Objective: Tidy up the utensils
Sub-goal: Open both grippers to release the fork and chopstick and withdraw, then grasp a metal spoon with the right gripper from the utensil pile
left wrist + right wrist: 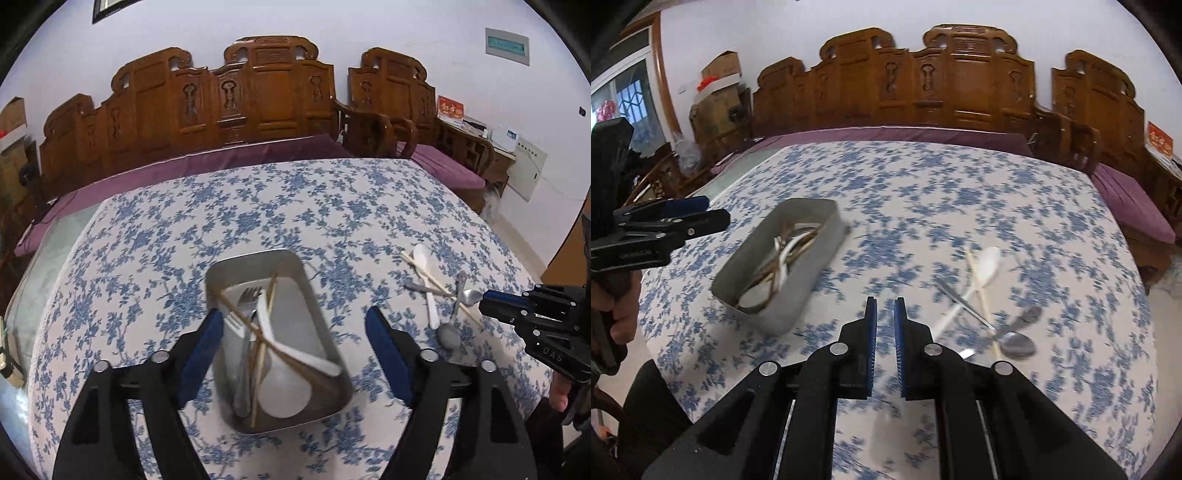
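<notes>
A grey metal tray [221,269] sits on the floral tablecloth [295,206] and holds a metal fork [248,295], a white plastic spoon [284,391] and chopsticks [271,291]. My left gripper [295,343] is open, its fingers on either side of the tray above it, holding nothing. To the right lie loose utensils: a white spoon [424,266], chopsticks [436,282] and metal spoons [448,334]. My right gripper [885,306] is nearly shut and empty, above the cloth between the tray [805,273] and the loose pile [982,295]; it also shows in the left wrist view [484,302].
A carved wooden bench [229,92] with a purple cushion [207,162] stands behind the table. Bare glass tabletop [55,236] shows at the left edge. Cardboard boxes [720,74] stand at the far left. The left gripper shows in the right wrist view [713,218].
</notes>
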`<state>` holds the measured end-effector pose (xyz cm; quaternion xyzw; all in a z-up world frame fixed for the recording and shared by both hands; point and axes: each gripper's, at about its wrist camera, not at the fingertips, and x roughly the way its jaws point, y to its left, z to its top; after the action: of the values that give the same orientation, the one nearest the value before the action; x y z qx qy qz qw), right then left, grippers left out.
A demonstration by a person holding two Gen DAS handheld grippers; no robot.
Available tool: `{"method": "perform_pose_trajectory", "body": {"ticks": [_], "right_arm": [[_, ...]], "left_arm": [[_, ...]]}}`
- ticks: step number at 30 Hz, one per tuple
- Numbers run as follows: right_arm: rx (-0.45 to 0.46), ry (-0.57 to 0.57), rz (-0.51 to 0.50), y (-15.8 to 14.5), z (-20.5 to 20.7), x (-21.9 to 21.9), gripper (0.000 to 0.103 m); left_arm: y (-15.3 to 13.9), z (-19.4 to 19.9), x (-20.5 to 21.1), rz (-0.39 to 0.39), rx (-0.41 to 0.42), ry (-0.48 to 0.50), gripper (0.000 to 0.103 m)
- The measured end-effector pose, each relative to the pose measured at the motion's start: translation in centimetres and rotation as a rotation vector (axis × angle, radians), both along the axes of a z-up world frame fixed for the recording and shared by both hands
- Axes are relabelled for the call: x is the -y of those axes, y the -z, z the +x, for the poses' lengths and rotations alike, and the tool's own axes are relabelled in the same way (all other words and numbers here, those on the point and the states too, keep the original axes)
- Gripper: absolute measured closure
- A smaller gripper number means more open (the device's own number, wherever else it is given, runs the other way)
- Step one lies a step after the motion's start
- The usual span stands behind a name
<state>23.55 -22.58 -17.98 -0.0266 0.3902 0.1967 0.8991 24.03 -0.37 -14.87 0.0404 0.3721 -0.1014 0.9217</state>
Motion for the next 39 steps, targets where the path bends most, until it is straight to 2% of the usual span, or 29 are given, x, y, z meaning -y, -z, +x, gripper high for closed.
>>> {"method": "perform_pose_trajectory", "body": {"ticks": [9,11,13,19,27,34,35,37,39], "right_arm": [[-0.031,0.078,-0.023,2.0,-0.3,6.1,0.092],[-0.042,0.092,-0.026,2.7,-0.3,7.1,0.088],[-0.047,0.101,-0.022,3.2,-0.3,7.8,0.076],[-0.067,0.137,0.011,4.6,-0.2,10.0,0.075],[-0.104,0.165,0.037,5.6,0.4,11.5,0.075],[-0.139,0.166,0.063,6.5,1.6,10.8,0.074],[-0.144,0.168,0.061,6.7,2.0,10.5,0.073],[-0.165,0.175,0.075,7.2,3.0,10.1,0.06],[-0.183,0.185,0.084,7.7,4.0,9.7,0.059]], "left_arm": [[-0.2,-0.3,3.9,-0.011,-0.011,0.034,0.02],[0.0,-0.3,4.8,-0.006,-0.016,0.044,0.02],[0.3,-0.2,5.9,0.001,-0.022,0.054,0.02],[1.3,-0.3,8.8,0.032,-0.041,0.086,0.02],[2.3,-0.3,11.6,0.049,-0.057,0.121,0.02],[2.9,-0.4,12.6,0.048,-0.066,0.144,0.02],[2.9,-0.4,12.6,0.048,-0.068,0.145,0.02],[3.2,-0.4,12.9,0.051,-0.072,0.149,0.02],[3.2,-0.6,12.9,0.054,-0.074,0.152,0.02]]}}
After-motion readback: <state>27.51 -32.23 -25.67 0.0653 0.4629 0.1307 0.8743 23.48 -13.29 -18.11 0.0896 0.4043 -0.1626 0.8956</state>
